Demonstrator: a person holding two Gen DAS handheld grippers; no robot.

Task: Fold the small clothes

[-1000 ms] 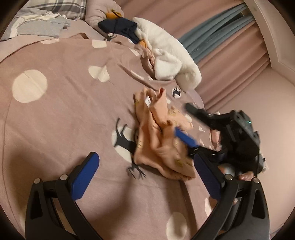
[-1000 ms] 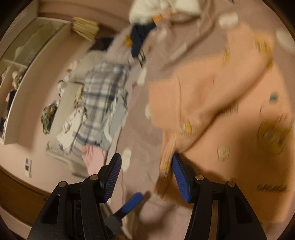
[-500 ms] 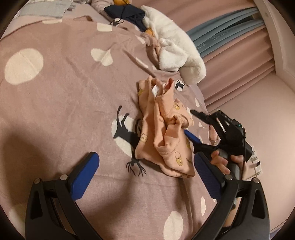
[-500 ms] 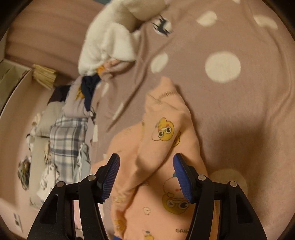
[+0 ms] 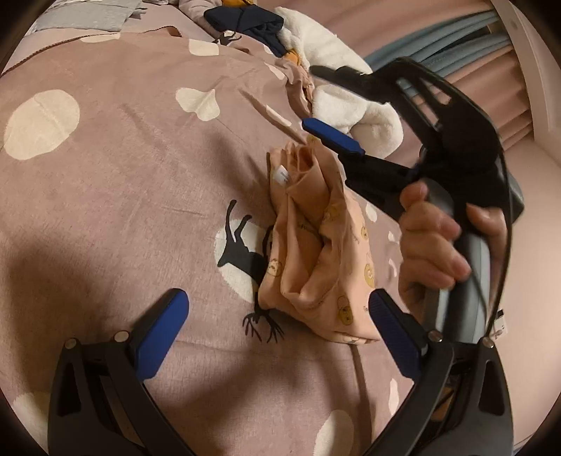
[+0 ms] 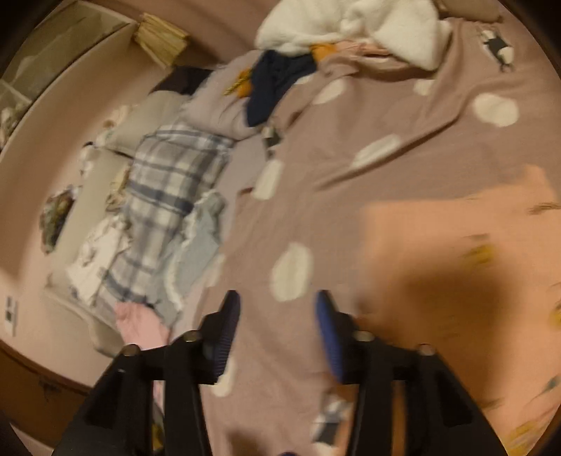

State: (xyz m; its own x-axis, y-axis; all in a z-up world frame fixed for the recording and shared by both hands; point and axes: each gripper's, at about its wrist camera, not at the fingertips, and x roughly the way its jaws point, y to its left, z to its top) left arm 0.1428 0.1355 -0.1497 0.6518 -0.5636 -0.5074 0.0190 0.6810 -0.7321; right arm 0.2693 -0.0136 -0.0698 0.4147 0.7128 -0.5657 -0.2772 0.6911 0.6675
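Left gripper [image 5: 277, 329]: jaws spread wide, blue pads well apart, nothing between them, hovering above the mauve bedspread with cream dots and black deer prints [image 5: 115, 182]. Just ahead, between the pads' line of sight, a crumpled peach-coloured child's garment printed with small yellow bears [image 5: 315, 252], lying on the bedspread partly over a black deer print. Long axis running from the near right pad away toward the far pile; the end with the white label farthest off, the hem end nearest.

Further right, right gripper [image 5: 322, 105], gripped by a hand [image 5: 431, 242], raised above the far end of the garment, touching no cloth. Jaws partly open and just closing further, nothing between them. In the right wrist view, blurred: same gap between the pads [image 6: 277, 329], only bedspread seen through it, the peach garment off to the right beside the right pad.

Beyond the garment, a heap of white fleece [image 5: 350, 98] and a navy cloth [image 5: 252, 24].
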